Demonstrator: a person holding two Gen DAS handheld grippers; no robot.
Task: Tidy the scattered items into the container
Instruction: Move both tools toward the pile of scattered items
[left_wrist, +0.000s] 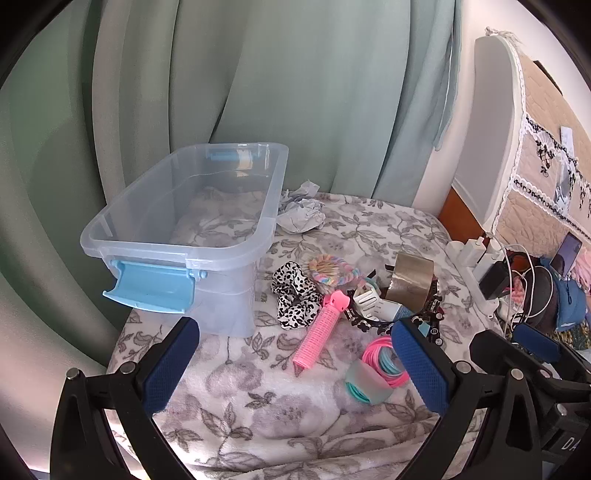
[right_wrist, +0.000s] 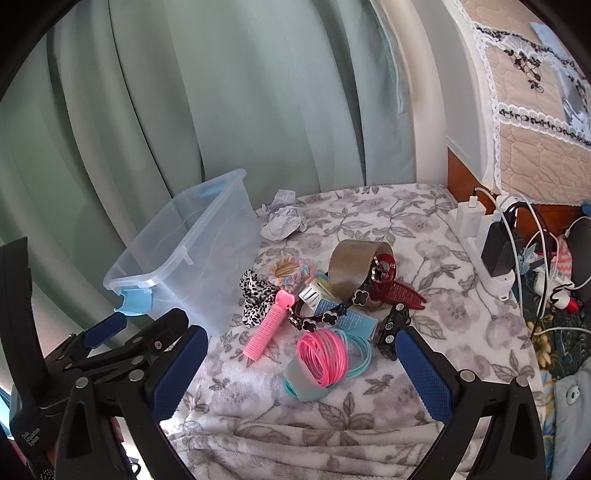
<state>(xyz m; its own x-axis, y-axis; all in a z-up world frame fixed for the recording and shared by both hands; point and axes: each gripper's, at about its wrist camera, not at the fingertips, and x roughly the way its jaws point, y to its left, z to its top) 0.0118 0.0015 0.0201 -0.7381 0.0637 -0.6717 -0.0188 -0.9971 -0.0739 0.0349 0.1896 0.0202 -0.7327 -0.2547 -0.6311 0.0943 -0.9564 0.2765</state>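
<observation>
Both my grippers hover with jaws spread wide and nothing between them, left gripper (left_wrist: 295, 354) and right gripper (right_wrist: 303, 365), blue dimpled pads over a fuzzy floral blanket (right_wrist: 461, 295). Closest in I've got a bundle of thin pink and teal hair ties (right_wrist: 325, 356), then a ribbed pink hair roller (right_wrist: 266, 325), a leopard-print scrunchie (left_wrist: 293, 295), a black clover headband (right_wrist: 332, 314) and a glossy tape roll (right_wrist: 351, 269). Further left sits the clear plastic container (left_wrist: 184, 218), empty, blue latch facing me. Crumpled paper (left_wrist: 301, 218) behind it.
</observation>
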